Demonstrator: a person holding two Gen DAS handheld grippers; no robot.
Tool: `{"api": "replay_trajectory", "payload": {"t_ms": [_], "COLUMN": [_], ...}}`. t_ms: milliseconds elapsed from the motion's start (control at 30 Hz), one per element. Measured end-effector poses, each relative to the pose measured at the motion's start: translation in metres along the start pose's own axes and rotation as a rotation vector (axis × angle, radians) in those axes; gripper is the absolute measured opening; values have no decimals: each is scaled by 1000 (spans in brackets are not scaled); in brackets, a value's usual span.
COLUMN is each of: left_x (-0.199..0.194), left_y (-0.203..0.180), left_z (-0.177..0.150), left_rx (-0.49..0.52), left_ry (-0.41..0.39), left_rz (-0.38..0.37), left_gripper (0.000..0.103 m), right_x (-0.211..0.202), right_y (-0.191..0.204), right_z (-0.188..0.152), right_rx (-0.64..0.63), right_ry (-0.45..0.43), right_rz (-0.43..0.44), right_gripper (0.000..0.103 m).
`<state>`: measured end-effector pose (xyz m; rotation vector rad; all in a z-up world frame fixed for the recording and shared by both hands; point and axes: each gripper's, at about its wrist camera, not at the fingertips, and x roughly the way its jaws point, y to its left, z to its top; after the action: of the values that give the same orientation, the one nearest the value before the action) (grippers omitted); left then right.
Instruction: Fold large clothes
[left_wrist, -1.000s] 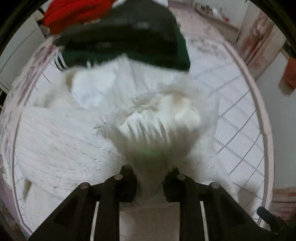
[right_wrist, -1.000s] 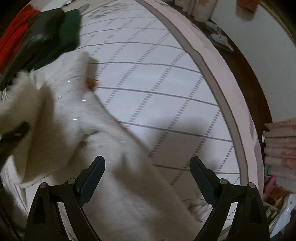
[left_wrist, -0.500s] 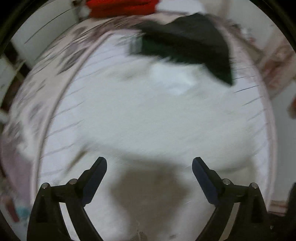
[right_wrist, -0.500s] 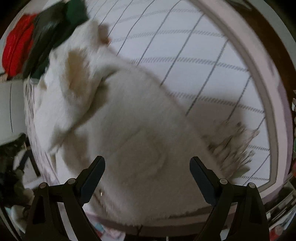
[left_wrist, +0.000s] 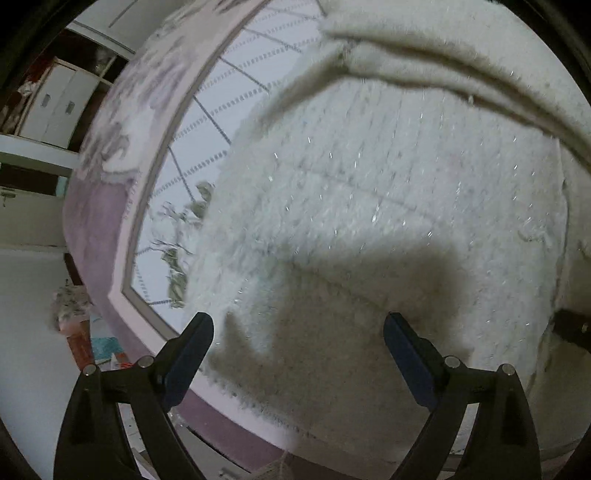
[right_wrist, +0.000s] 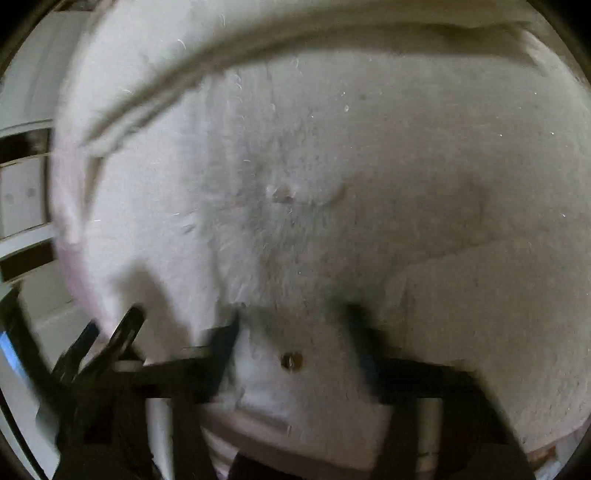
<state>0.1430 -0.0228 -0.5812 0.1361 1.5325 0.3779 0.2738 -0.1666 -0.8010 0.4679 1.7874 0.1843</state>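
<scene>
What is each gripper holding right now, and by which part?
The left gripper holds nothing, jaws wide above the white fuzzy sweater. The right gripper is closing on the sweater's near edge, by a small button.

Your left gripper (left_wrist: 298, 334) points steeply down, jaws wide apart, nothing pinched; your right gripper (right_wrist: 291, 325) is closing.

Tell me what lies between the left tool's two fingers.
Only the fluffy white sweater, spread on the bed; the open left tool grips nothing. The left wrist view shows this.
</scene>
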Motion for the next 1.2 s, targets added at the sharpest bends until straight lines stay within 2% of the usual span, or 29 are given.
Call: {"api": "replay_trajectory", "payload": {"t_ms": [67, 133, 200, 233, 333, 400, 433, 467, 500, 533, 567, 667, 733, 767, 833, 900, 967, 1067, 1200], "left_x": [3, 4, 4, 4, -3, -17, -29, -37, -48, -59, -69, -87, -89, -86, -64, -40, -14, 2, 0], "left_y": [0, 1, 3, 5, 14, 21, 23, 23, 21, 18, 14, 5, 0, -6, -14, -24, -38, -50, -50], "left_z": [2, 2, 1, 1, 4, 13, 22, 30, 42, 58, 78, 139, 186, 206, 244, 268, 287, 290, 282], "left_rx": [-5, -5, -16, -17, -30, -49, -63, -72, -83, -95, -108, -137, -139, -125, -102, -82, -48, -30, -35], "left_ry": [2, 2, 6, 7, 8, -16, -41, -60, -88, -121, -163, -286, -388, -412, -400, -368, -303, -249, -262], "left_rz": [-34, -62, -92, -100, -124, -144, -158, -168, -181, -200, -232, -264, -258, -259, -210, -172, -91, -79, -90], "left_gripper": [94, 94, 94, 94, 94, 94, 94, 94, 94, 94, 94, 94, 95, 97, 97, 97, 97, 97, 97], "right_x": [-1, -10, -17, -22, -14, -16, -21, -34, -48, -64, -79, -113, -127, -137, -147, -153, -143, -112, -71], "right_y": [1, 6, 22, 32, 50, 40, 38, 34, 30, 28, 29, 26, 31, 36, 44, 47, 48, 58, 71], "right_z": [0, -4, -8, -10, -11, -7, -5, -2, 3, 10, 20, 65, 96, 121, 158, 197, 231, 275, 301], "right_rx": [88, 125, 133, 108, 26, 64, 72, 71, 61, 49, 39, 23, 23, -4, -32, -55, -82, -97, -121], "right_ry": [-2, -24, -24, -34, 14, 65, 69, 64, 49, 24, -1, -69, -119, -160, -215, -236, -195, -107, -53], "right_rz": [41, 75, 180, 196, 146, 186, 198, 199, 193, 196, 200, 206, 195, 181, 153, 184, 258, 239, 144], "right_gripper": [5, 0, 0, 0, 0, 1, 9, 30, 43, 62, 68, 68, 68, 68, 68, 64, 39, 39, 40]}}
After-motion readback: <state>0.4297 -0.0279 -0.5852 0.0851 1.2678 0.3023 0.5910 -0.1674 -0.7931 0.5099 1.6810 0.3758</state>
